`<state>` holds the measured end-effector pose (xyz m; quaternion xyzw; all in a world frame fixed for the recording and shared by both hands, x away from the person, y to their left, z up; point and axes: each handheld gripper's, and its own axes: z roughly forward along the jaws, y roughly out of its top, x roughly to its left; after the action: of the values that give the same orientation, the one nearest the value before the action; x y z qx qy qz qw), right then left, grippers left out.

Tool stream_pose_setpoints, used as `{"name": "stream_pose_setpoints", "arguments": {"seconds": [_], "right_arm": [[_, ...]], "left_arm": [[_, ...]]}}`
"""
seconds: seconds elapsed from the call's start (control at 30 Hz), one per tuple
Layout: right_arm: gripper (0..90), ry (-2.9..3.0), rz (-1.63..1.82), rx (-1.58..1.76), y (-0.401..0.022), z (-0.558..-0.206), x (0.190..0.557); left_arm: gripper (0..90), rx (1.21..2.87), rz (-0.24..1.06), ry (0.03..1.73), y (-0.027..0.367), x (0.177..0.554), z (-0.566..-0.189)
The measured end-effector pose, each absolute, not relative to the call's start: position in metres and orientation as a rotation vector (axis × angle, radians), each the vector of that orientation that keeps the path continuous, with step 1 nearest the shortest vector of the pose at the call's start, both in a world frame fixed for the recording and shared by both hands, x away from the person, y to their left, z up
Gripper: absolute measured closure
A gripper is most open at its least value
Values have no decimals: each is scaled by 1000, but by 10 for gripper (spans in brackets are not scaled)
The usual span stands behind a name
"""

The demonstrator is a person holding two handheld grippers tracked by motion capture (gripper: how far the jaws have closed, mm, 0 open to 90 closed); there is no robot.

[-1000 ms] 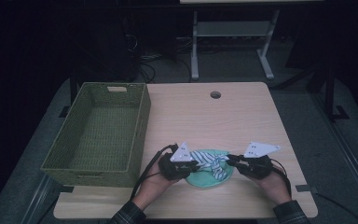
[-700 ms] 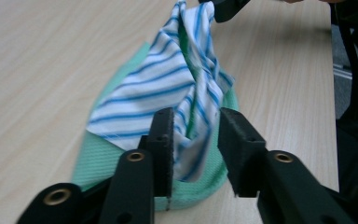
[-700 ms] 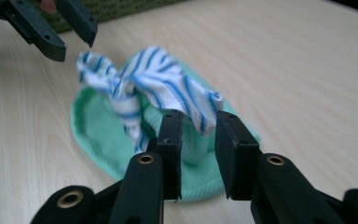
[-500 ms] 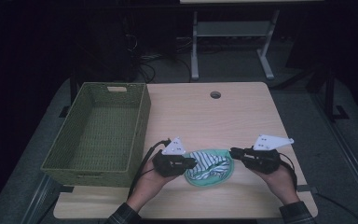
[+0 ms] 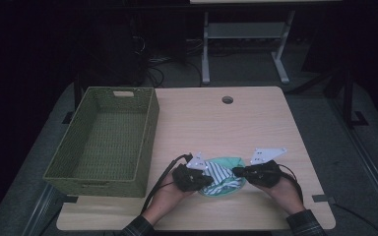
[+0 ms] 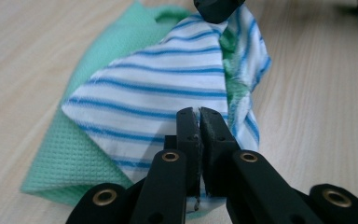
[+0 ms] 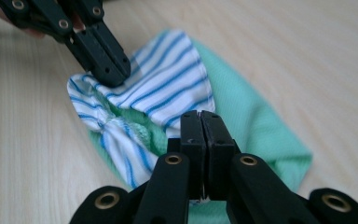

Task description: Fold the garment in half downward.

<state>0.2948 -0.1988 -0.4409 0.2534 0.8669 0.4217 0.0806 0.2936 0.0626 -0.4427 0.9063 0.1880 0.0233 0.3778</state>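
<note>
the cloth [image 5: 222, 175], a striped white-and-blue piece lying with a green one, sits near the near edge of the table [image 5: 256, 118], right of the basket [image 5: 103, 142] and well apart from it. it lies between the two grippers, so its long axis runs left to right, from one pinch to the other.

the left gripper [image 5: 203, 178] comes in from the cloth's left end and the right gripper [image 5: 237, 171] from its right end; they face each other across it. neither hand is nearer: both are already at the cloth.

in the left gripper view the jaws have just been closing and now stand pressed together, with the striped edge [image 6: 158, 98] caught between the pads at the near end of the cloth. past the fabric's far end, the other gripper's tip [image 6: 214, 9] bites the opposite corner. in the right gripper view the jaws have likewise just been closing and stand narrow, pinching the striped hem [image 7: 177, 88] where it overlaps the green layer [image 7: 261, 126]; the left gripper [image 7: 112, 65] shows at the far corner of the stripes.

as i judge it, the coming move turns on that left-right axis: with a grip at each end, the cloth hangs or stretches along the line between the hands, and the basket lies to the far left of both. the green layer looks loose under the stripes, so it may stay behind or slide when the striped piece goes up.
</note>
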Motion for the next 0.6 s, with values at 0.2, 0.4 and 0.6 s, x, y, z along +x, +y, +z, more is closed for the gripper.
{"name": "stream_pose_setpoints", "arguments": {"seconds": [0.2,0.4,0.6], "right_arm": [[882,2662,1211,762,-199,-458,293],[899,2684,1208,758,-199,-464,290],[900,2706,1215,754,-198,-464,288]], "left_arm": [[858,2368,53,476,57,292,-454],[868,2394,72,466,56,293,-460],[880,2405,125,487,60,301,-459]]}}
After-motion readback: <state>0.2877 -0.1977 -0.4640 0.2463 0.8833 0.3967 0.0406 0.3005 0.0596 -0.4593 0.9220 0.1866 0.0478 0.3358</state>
